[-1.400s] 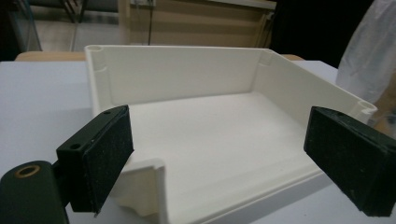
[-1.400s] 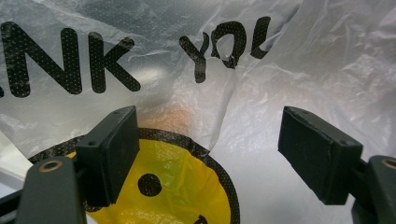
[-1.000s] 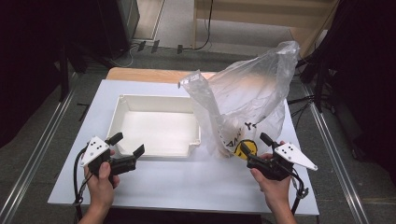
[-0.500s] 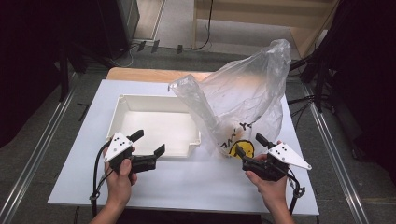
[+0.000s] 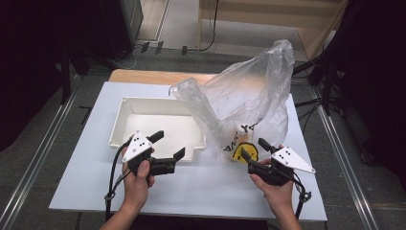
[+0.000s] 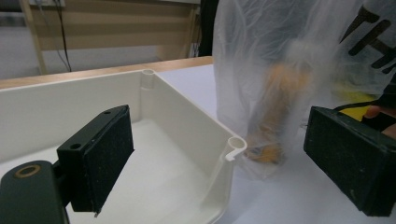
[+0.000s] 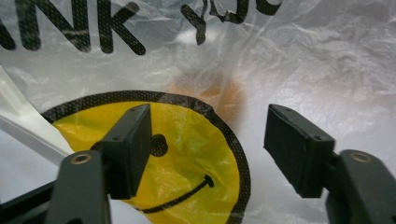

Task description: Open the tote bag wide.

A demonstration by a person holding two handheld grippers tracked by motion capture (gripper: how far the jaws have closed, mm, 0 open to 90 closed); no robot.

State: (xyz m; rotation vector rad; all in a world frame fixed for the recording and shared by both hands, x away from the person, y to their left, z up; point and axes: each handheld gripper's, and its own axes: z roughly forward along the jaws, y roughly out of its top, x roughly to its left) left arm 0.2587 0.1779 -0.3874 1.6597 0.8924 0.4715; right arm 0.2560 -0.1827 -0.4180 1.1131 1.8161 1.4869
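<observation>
A clear plastic bag (image 5: 249, 103) with black lettering and a yellow smiley face (image 7: 187, 154) stands right of centre on the white table (image 5: 201, 191). Something orange (image 6: 275, 107) shows blurred inside it. A white empty tray (image 5: 143, 108) lies to its left. My left gripper (image 5: 168, 144) is open over the tray's near right corner (image 6: 233, 144), pointing at the bag. My right gripper (image 5: 253, 148) is against the bag's near side; its jaws have just been closing. They stand apart around the smiley face (image 5: 244, 152), and the pads (image 7: 135, 144) do not press the film.
A wooden board (image 5: 158, 76) sticks out past the table's far edge. Metal rails (image 5: 43, 158) run along the floor on both sides, and cables lie on the floor behind. Bare table lies between my two hands.
My left gripper has moved right along the tray's front edge toward the bag. The right hand has stayed put and its jaws are narrower. The bag's top has sagged a little.
</observation>
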